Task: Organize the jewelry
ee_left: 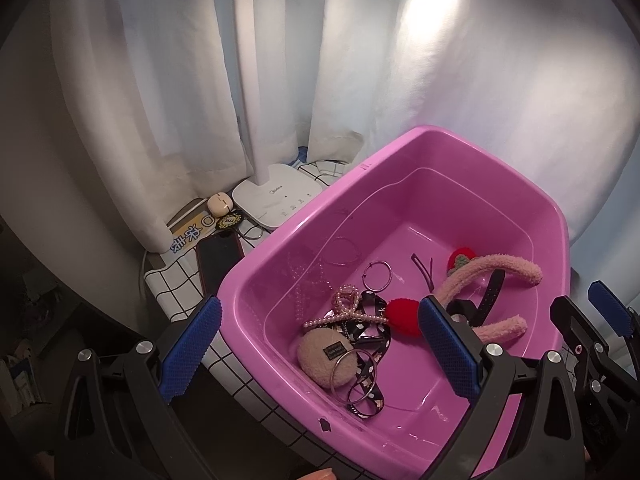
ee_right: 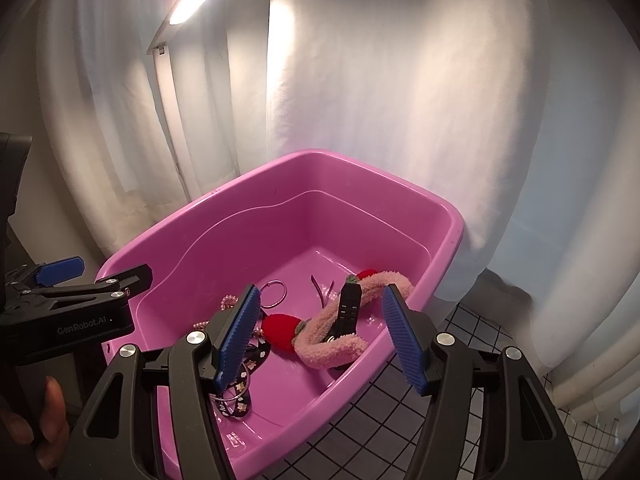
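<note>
A pink plastic tub (ee_left: 460, 148) (ee_right: 400, 184) holds the jewelry. In it lie a fuzzy pink headband (ee_left: 504, 268) (ee_right: 340, 350), a red pompom (ee_left: 402, 316) (ee_right: 280, 330), a black watch strap (ee_right: 349, 308), a pearl hair claw (ee_left: 346, 308), a beige puff (ee_left: 322, 356), metal rings (ee_left: 378, 276) (ee_right: 274, 294) and a black hair clip (ee_left: 424, 268). My left gripper (ee_left: 320, 352) is open and empty over the tub's near left part. My right gripper (ee_right: 320, 336) is open and empty above the headband and strap; it also shows in the left wrist view (ee_left: 588, 312).
The tub stands on a white grid-patterned cloth (ee_left: 180, 284) (ee_right: 400, 408). Left of it are a black phone (ee_left: 218, 258), a white lamp base (ee_left: 276, 198), an earbud case (ee_left: 220, 204) and a key ring (ee_left: 250, 232). White curtains (ee_right: 360, 80) hang behind.
</note>
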